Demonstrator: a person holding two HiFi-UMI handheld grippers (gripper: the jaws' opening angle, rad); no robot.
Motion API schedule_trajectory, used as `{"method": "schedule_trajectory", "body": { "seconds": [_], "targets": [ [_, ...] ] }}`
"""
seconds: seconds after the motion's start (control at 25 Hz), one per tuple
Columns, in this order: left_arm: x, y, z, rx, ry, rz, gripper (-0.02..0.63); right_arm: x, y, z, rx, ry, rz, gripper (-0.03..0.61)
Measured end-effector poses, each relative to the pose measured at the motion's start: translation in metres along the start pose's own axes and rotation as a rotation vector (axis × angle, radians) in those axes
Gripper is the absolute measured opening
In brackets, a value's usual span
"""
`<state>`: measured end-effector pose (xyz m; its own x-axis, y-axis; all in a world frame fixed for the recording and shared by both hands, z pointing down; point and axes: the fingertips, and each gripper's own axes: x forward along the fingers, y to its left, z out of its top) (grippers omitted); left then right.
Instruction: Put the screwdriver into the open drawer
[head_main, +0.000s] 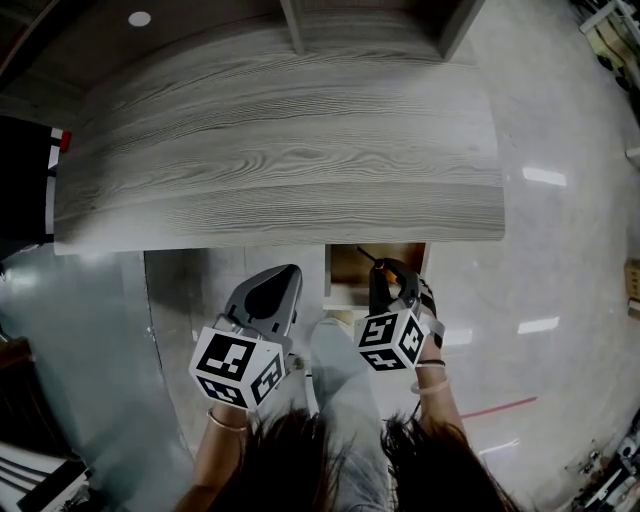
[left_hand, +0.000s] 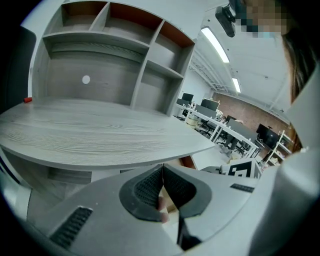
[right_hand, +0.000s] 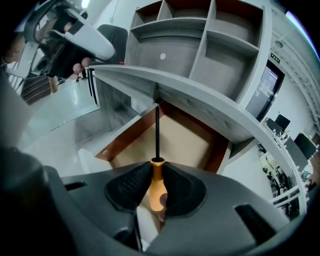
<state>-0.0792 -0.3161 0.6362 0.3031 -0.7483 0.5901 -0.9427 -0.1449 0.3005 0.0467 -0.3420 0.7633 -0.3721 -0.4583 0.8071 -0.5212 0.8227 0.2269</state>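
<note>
Orange-handled screwdriver is squeezed between the fingers of the right gripper, its black rod pointing over the open drawer; the left gripper has its fingers pressed together.

The orange-handled screwdriver points its black shaft over the open drawer.

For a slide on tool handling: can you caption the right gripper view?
Right gripper clamps an orange-handled, black-shafted screwdriver, pointed toward the open brown drawer under a grey wood-grain desk.

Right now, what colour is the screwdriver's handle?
Orange. The screwdriver handle shows best in the right gripper view.
</note>
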Motion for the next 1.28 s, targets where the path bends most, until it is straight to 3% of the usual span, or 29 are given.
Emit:
{"method": "schedule_trajectory", "body": {
  "seconds": [0.44, 1.28],
  "targets": [
    [0.016, 0.008, -0.017, -0.024, 0.021, 0.002, 0.017, 0.024, 0.005, -0.015, 0.023, 0.096, 0.014, 0.087],
    [0.033, 0.016, -0.039, -0.071, 0.040, -0.005, 0.017, 0.049, 0.013, -0.023, 0.000, 0.167, 0.048, 0.087]
  ]
}}
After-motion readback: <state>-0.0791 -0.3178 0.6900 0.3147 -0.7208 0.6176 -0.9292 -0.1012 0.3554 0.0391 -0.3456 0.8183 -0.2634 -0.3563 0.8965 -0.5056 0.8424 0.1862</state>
